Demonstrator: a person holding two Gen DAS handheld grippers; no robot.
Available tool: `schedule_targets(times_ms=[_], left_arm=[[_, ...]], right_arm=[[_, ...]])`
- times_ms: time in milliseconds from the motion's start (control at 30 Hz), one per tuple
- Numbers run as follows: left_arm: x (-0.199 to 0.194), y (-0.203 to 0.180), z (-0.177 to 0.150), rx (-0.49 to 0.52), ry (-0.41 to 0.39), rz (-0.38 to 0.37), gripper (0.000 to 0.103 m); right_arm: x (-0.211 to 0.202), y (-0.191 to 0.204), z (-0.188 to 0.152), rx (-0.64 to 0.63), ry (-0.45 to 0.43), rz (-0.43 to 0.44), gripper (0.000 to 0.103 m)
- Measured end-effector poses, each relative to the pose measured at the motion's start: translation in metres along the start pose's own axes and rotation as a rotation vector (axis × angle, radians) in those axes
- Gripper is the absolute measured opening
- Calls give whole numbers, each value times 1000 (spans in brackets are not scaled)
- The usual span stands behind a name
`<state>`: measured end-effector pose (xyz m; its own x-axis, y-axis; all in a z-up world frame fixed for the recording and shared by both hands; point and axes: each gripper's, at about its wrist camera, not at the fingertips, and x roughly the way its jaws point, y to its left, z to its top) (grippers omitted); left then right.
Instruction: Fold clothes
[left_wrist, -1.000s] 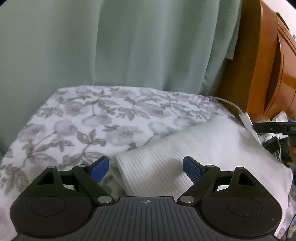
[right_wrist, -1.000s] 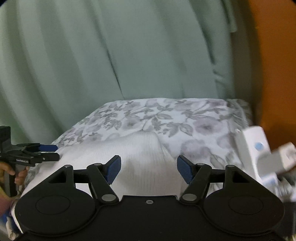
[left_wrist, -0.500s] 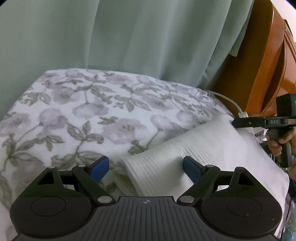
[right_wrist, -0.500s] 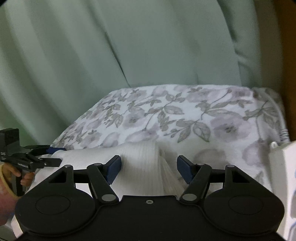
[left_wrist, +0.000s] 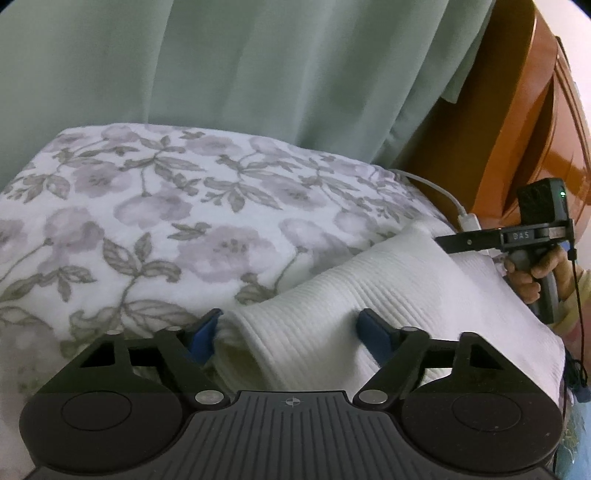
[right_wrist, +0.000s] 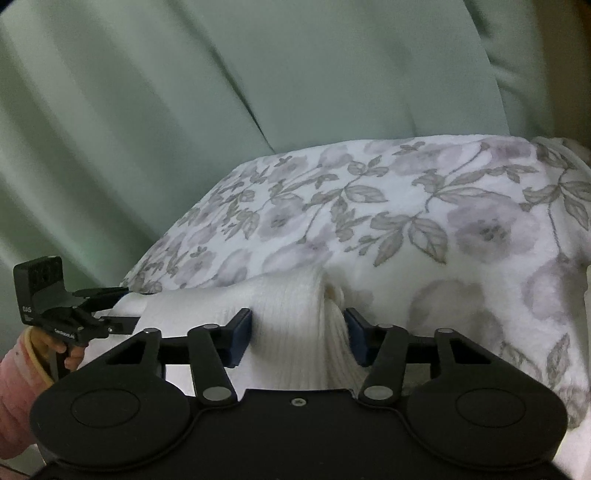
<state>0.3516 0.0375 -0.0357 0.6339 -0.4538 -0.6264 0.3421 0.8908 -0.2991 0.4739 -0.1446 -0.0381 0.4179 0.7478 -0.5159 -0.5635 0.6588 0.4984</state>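
**Two grippers at the two ends of one folded white garment**

Nearest in the left wrist view, the left gripper (left_wrist: 288, 328) has its two blue-padded fingers spread apart, with one rounded end of the single white ribbed knit garment (left_wrist: 369, 295) bulging up between them; the left pad (left_wrist: 203, 332) lies against the fold's side, and whether the right pad presses the cloth cannot be told. In the right wrist view the right gripper (right_wrist: 297, 334) shows the same posture: two blue-padded fingers apart, straddling the other bunched end of the white ribbed knit garment (right_wrist: 288, 314), the cloth filling most of the gap without being clearly pinched.

The garment lies folded into a long roll-like bundle on the one white bedspread printed with grey-purple flowers and leaves (left_wrist: 166, 221), near its front edge. Its long axis runs from one gripper to the other, left to right across the bed, and the ribs run along that axis.

Each gripper shows in the other's camera, held by a hand on a pistol handle: the right one (left_wrist: 461, 242) at the far right with "DAS" on its black body, the left one (right_wrist: 107, 306) at the far left, marked "DAS" and a second line too small to read.

Beyond lie one white cable with a plug (left_wrist: 458, 210), one pale green curtain (left_wrist: 258, 74), and one orange-brown wooden headboard (left_wrist: 517, 129).
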Motion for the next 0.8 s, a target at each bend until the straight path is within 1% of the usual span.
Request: schedule_targets(times_ms=[33, 67, 100, 133, 200, 300, 433, 567, 700, 800], left_arm=[[-1, 0, 0, -2, -2, -9, 63], [-2, -1, -1, -5, -6, -25, 51], [-4, -2, -2, -7, -11, -34, 44], [-5, -5, -3, -5, -18, -27, 42], [-8, -12, -6, 17, -37, -3, 33], [-13, -22, -8, 36, -71, 26, 24], [-21, -31, -7, 58, -120, 50, 22], [-23, -31, 1, 62, -143, 60, 22], [-18, -33, 14, 71, -170, 89, 22], [-14, -31, 30, 66, -193, 103, 22]], right_arm=[[-1, 0, 0, -2, 1, 4, 47], [-1, 1, 0, -5, 1, 5, 43], [-1, 2, 0, -9, -1, 0, 41], [-1, 4, -1, -12, -5, -6, 40], [-3, 7, -4, -15, -19, -18, 34], [-9, 13, -8, -31, -54, -33, 28], [-22, 20, -12, -53, -127, -30, 25], [-30, 27, -10, -72, -170, -48, 24], [-32, 27, -3, -64, -210, -65, 24], [-32, 25, 5, -48, -247, -76, 24]])
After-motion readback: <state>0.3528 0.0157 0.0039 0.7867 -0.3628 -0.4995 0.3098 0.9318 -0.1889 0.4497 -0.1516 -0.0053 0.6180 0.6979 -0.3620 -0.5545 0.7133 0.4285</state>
